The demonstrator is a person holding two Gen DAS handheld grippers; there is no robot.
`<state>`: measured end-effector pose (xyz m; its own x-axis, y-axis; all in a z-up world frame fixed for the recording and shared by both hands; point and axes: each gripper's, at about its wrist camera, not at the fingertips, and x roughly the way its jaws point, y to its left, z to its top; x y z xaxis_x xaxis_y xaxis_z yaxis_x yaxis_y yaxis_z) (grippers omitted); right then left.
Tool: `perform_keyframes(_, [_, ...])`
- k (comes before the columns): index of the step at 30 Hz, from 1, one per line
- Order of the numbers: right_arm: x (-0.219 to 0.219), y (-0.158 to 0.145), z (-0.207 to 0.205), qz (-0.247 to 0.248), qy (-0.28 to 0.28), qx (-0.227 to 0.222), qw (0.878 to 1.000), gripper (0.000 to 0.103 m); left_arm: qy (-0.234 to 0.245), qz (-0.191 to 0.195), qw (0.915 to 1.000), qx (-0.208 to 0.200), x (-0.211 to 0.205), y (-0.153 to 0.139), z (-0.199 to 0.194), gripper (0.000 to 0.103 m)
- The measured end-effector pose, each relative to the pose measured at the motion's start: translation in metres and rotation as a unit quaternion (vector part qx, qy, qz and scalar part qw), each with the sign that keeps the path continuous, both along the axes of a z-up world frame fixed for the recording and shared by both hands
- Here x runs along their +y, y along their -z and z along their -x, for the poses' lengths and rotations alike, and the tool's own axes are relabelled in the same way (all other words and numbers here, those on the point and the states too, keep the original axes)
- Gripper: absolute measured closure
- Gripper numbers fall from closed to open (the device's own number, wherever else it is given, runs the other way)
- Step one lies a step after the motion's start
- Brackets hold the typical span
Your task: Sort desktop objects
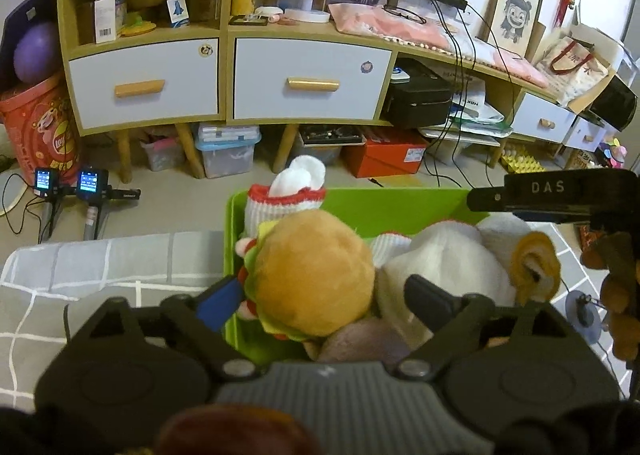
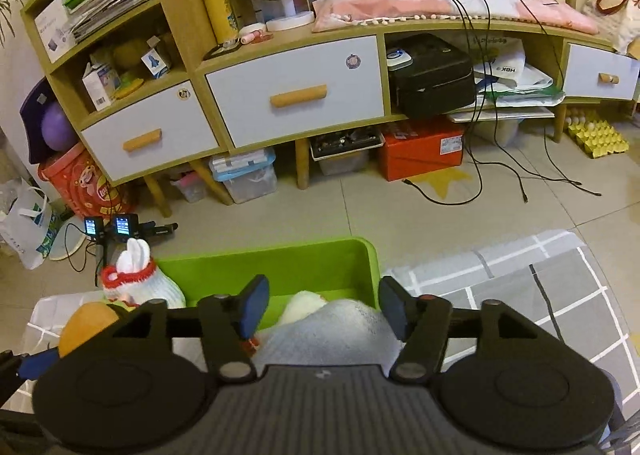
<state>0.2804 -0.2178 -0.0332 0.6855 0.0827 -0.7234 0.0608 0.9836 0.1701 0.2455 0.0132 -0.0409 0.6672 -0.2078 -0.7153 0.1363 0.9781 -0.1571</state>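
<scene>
A green bin (image 1: pixel 400 207) holds several plush toys. My left gripper (image 1: pixel 320 295) is shut on a plush hamburger (image 1: pixel 316 275), held over the bin's near left corner. Behind it stands a white knitted rabbit with a red band (image 1: pixel 292 191). A white plush with an orange-tan patch (image 1: pixel 452 255) lies to the right. In the right wrist view my right gripper (image 2: pixel 320 307) is open above the bin (image 2: pixel 280 267), over a grey-white plush (image 2: pixel 332 323). The rabbit (image 2: pixel 136 275) and hamburger (image 2: pixel 88 323) show at its left.
A grey checked cloth (image 1: pixel 100 267) covers the table around the bin. A brown plush (image 1: pixel 616 295) hangs at the far right of the left wrist view. Beyond the table are a wooden cabinet with white drawers (image 1: pixel 308 87), storage boxes and floor cables (image 2: pixel 500 175).
</scene>
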Motion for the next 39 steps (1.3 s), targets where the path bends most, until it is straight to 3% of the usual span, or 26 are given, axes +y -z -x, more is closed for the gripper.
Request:
perform_keyframes(15, [-0.01,-0.038,0.036,-0.014,-0.005,0.007,1.0,0.025,0.0,0.001,0.9999,0.014,-0.01,-0.033,0.026,0.001])
perform_keyframes(33, [0.003,-0.071,0.12,-0.012,-0.032,0.032,0.999,0.023,-0.028,-0.014,0.9985,0.046,-0.013,-0.062,0.104,0.001])
perform_keyframes(39, [0.008,-0.074,0.148,-0.014,-0.043,0.043,0.998,0.018,-0.046,-0.011,0.9959,0.078,-0.011,-0.062,0.131,0.001])
